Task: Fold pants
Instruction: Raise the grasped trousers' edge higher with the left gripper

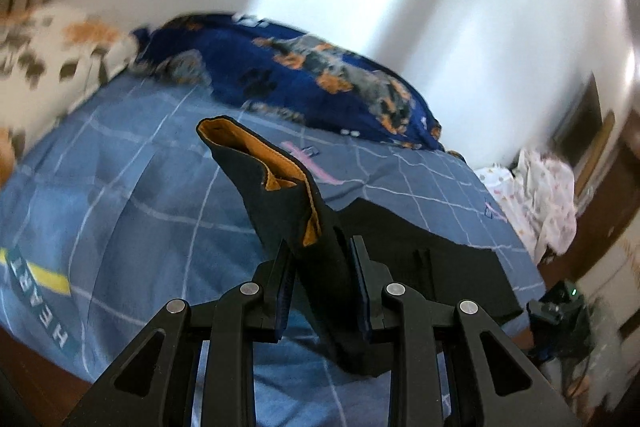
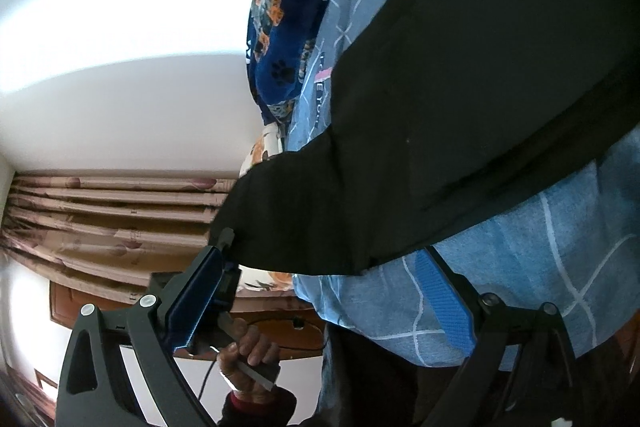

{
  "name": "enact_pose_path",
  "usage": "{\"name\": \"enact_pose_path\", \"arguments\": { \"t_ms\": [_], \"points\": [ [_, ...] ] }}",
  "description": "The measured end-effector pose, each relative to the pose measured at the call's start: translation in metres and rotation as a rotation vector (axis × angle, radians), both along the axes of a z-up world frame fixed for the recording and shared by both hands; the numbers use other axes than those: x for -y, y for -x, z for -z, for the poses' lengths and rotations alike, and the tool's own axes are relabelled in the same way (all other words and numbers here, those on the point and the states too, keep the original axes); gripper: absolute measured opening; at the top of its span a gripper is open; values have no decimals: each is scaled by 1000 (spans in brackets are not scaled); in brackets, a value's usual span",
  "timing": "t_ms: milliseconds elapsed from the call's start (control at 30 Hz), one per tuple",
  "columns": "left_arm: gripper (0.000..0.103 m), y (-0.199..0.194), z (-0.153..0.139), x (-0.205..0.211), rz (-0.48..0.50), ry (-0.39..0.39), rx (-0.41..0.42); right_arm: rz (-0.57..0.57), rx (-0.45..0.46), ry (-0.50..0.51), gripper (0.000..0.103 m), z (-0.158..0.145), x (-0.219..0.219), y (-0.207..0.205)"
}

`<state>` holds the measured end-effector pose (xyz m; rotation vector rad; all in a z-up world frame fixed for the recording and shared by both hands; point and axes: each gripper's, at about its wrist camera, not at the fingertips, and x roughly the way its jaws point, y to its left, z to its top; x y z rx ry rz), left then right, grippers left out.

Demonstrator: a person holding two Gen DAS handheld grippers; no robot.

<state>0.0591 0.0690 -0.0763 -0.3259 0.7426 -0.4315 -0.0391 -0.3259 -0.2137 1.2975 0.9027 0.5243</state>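
The black pants [image 1: 432, 267] lie on the blue checked bedsheet [image 1: 120, 179]. My left gripper [image 1: 324, 259] is shut on a raised end of the pants [image 1: 288, 195], whose orange lining shows at the top. In the right wrist view the pants [image 2: 460, 99] spread across the sheet [image 2: 520, 267], and one corner hangs off toward the other gripper [image 2: 224, 255]. My right gripper [image 2: 320, 291] is open, its blue pads [image 2: 444, 295] wide apart just below the pants' edge, holding nothing.
A dark blue dog-print blanket [image 1: 320, 75] lies at the bed's far side. A white patterned pillow [image 1: 52, 59] sits far left. White patterned cloth [image 1: 540, 199] is heaped off the bed's right end. A hand [image 2: 248, 351] holds the other gripper's handle; curtains [image 2: 112, 219] hang behind.
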Motion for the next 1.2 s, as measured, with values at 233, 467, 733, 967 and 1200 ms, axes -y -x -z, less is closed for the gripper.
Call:
{"name": "enact_pose_path", "arguments": {
  "t_ms": [233, 467, 733, 967, 1200],
  "points": [
    [62, -18, 40, -33, -33, 116, -170, 11, -23, -18, 98, 5, 2, 2],
    [70, -29, 66, -38, 8, 148, -198, 29, -52, -54, 98, 13, 4, 4],
    [30, -32, 66, -39, -32, 50, -189, 45, -71, -75, 98, 18, 7, 4],
    [26, -12, 26, -26, -36, 59, -25, 58, -74, -81, 98, 20, 10, 7],
    [25, 5, -28, 19, 62, -15, 156, 67, -74, -91, 98, 20, 13, 6]
  ]
}}
